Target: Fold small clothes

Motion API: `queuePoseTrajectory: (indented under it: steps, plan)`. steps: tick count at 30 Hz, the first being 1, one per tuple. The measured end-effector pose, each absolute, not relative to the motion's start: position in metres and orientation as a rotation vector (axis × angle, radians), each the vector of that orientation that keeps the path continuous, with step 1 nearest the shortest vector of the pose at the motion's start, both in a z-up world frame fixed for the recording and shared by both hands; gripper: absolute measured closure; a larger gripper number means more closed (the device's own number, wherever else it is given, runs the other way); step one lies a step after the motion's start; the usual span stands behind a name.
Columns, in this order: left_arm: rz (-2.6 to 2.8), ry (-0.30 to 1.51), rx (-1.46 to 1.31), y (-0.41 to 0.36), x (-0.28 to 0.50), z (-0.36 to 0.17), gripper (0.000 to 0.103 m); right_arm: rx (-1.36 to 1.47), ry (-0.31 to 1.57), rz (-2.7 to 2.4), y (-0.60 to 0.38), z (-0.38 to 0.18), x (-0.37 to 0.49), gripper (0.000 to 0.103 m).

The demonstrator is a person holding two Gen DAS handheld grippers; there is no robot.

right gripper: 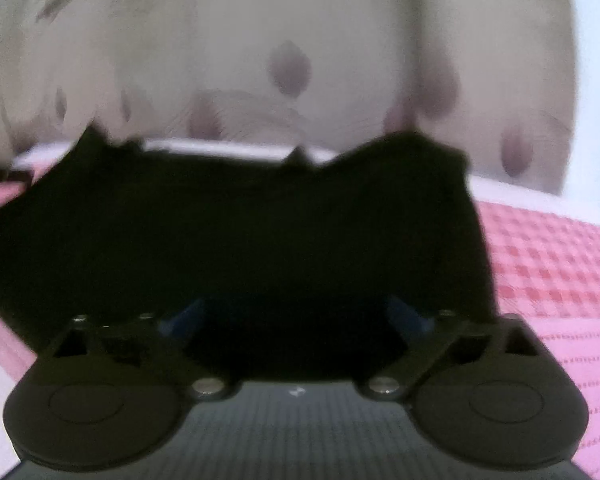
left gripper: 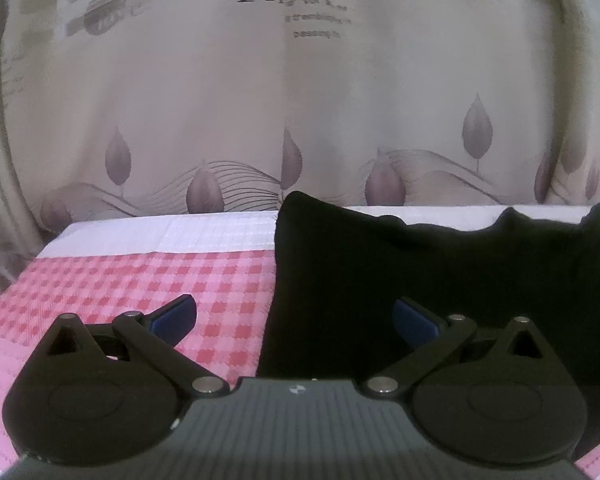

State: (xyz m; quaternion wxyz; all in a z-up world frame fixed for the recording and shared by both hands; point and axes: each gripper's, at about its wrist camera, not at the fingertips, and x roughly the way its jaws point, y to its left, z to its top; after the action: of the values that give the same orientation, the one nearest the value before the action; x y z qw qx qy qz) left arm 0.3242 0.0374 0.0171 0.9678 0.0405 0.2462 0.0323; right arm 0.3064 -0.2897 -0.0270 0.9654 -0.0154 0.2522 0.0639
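garment: black fabric garment (left gripper: 440, 280) lying flat at far edge of pink checked counter (left gripper: 140, 280)
left hand-held gripper (left gripper: 296, 316): open, straddling garment's left edge
right hand-held gripper (right gripper: 296, 316): open over garment (right gripper: 240, 240), blurred

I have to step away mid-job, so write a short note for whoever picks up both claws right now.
Left claw: open, holding nothing, over the left edge of the black garment.
Right claw: open, holding nothing, over the garment's middle; that view is blurred.
The garment lies spread on the pink checked cloth, with a patterned curtain behind it.
Done: laid out; whether any fold has been made cannot be told.
Left: grip an edge and fold it.
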Motion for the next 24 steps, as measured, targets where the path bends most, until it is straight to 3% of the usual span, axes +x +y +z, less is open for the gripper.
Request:
queuePoseTrajectory:
  steps: [19,20,24]
  plan:
    - [-0.109,0.542,0.113,0.056,0.366,0.015,0.002,0.116,0.475,0.227,-0.308,-0.028,0.3,0.0]
    - [-0.155,0.568,0.073,0.066,0.374,0.016,0.003,0.11,0.477,0.224,-0.307,-0.028,0.3,0.0]
    - [-0.334,0.711,-0.068,0.099,0.404,0.009,0.027,0.105,0.478,0.222,-0.306,-0.028,0.3,0.0]
